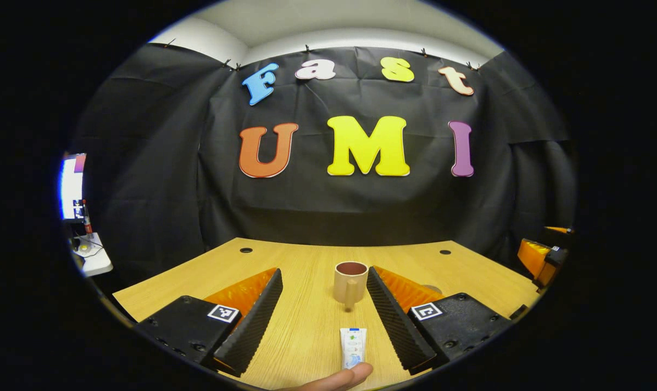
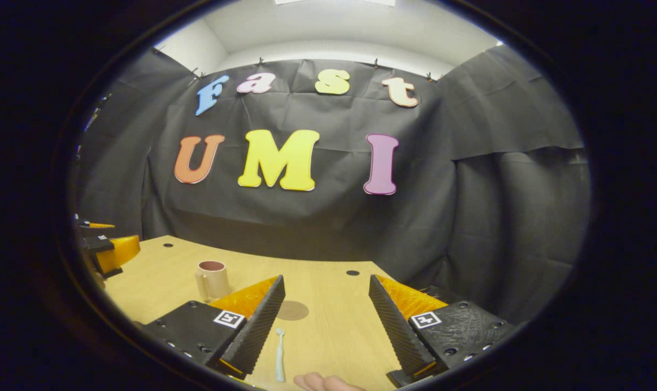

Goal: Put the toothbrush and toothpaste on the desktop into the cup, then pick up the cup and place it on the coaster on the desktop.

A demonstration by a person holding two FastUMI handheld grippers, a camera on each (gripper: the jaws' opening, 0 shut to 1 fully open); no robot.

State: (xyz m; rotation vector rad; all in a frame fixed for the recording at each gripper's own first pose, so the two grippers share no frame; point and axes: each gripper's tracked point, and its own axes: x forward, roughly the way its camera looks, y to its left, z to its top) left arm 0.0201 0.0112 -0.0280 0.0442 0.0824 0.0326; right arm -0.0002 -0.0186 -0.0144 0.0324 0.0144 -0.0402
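Note:
In the left gripper view a beige cup with a dark inside stands upright on the wooden desktop, its handle facing me. A white toothpaste tube lies flat nearer me, between the fingers of my open left gripper. In the right gripper view a pale toothbrush lies on the desktop just inside the left finger of my open right gripper. A round brown coaster lies beyond it, and the cup stands farther left. Neither gripper holds anything.
A fingertip shows at the bottom edge by the toothpaste, and another hand part below the toothbrush. The other gripper hangs at the desk's right edge; its counterpart shows at far left. Small cable holes dot the desk's far side.

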